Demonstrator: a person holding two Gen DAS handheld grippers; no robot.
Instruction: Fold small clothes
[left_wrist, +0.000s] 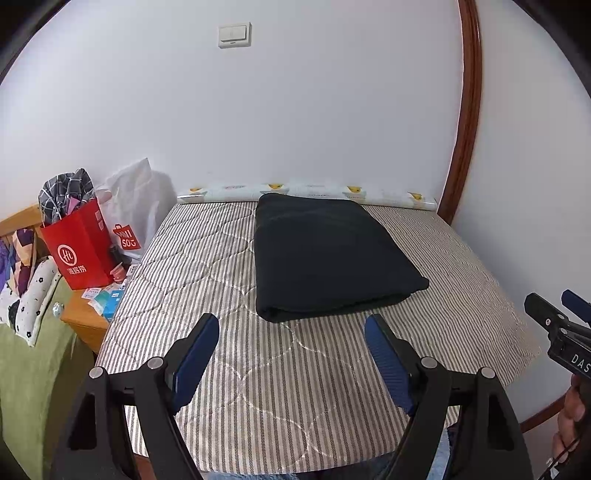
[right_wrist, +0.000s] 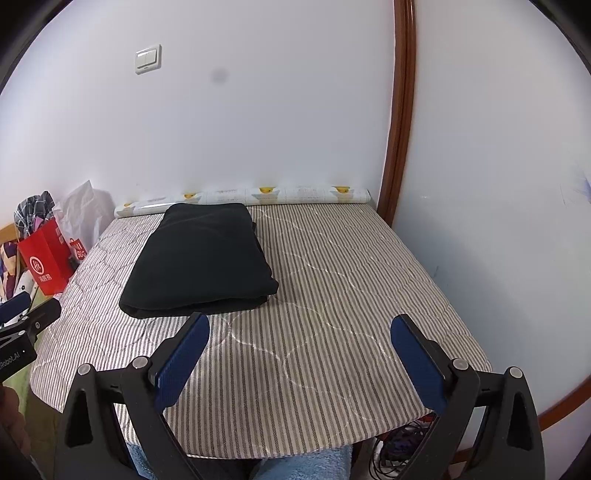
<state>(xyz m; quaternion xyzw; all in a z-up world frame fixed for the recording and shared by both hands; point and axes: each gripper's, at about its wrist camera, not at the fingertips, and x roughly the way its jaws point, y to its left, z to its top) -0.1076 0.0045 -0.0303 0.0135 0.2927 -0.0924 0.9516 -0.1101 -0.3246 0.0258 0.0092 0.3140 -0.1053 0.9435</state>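
Note:
A black garment (left_wrist: 328, 254) lies folded in a neat rectangle on the striped quilted surface (left_wrist: 207, 273), toward the far side near the wall. It also shows in the right wrist view (right_wrist: 201, 258). My left gripper (left_wrist: 291, 328) is open and empty, held above the surface just in front of the garment's near edge. My right gripper (right_wrist: 301, 328) is open and empty, to the right of the garment's near corner. The right gripper's tip shows at the right edge of the left wrist view (left_wrist: 554, 317).
A patterned roll (left_wrist: 306, 192) lies along the wall behind the garment. A red paper bag (left_wrist: 79, 251) and a white plastic bag (left_wrist: 136, 206) stand on a wooden stand at the left. A wooden door frame (left_wrist: 465, 110) rises at the right. Cables (right_wrist: 399, 446) lie under the front edge.

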